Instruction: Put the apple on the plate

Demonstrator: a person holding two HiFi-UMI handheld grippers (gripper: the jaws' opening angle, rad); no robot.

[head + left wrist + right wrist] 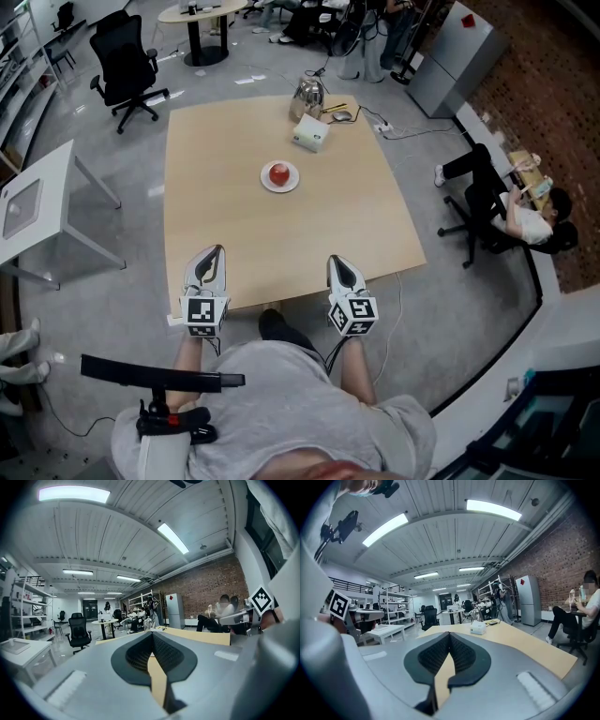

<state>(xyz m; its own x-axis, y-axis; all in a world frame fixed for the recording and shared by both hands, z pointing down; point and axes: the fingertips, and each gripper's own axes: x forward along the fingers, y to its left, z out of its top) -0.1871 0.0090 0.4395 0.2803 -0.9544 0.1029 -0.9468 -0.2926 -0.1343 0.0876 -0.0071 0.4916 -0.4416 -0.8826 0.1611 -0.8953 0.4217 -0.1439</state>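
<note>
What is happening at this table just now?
A person holds a gripper in each hand over the near edge of the table. The left gripper and the right gripper are both shut and empty. The apple already lies on the plate in the middle of the table, apart from both grippers. A white box and a kettle stand near the far edge.

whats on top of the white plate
A red apple sits on the white plate, roughly at its middle, with nothing else on it. The plate's centre is hidden under the apple; only the rim shows around it.
</note>
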